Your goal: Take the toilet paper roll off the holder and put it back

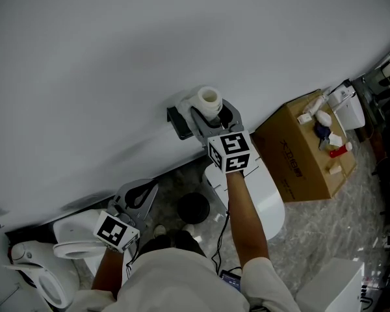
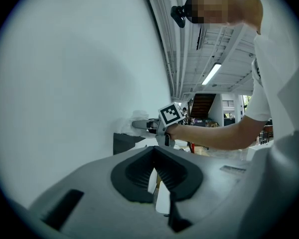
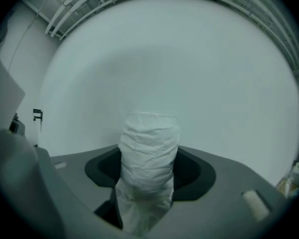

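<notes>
Gripping the toilet paper roll (image 3: 148,153) across its outer wraps, the right gripper (image 1: 213,113) is clamping down on it, and the paper is creasing and bulging between the jaws.

- Roll is standing on end with its hollow core facing up. It is sitting just above and beside the holder (image 1: 180,123), close against the wall (image 1: 117,51). Cannot tell whether it is resting on the holder or hanging clear of it.
- Holder is showing as a small, dark, boxy bracket fixed to the matte, pale wall.
- Roll is looking slim, white and crinkled, a cylinder of soft tissue.
- Handling, as a judgement: light, squashy and not slippery, with the core giving the only stiffness. Best taken mid-height across the wraps with a moderate squeeze, since harder pressure is likely to crush it oval.
- Left gripper (image 2: 157,181) is idling well below the holder, jaws drawn together on nothing.
</notes>
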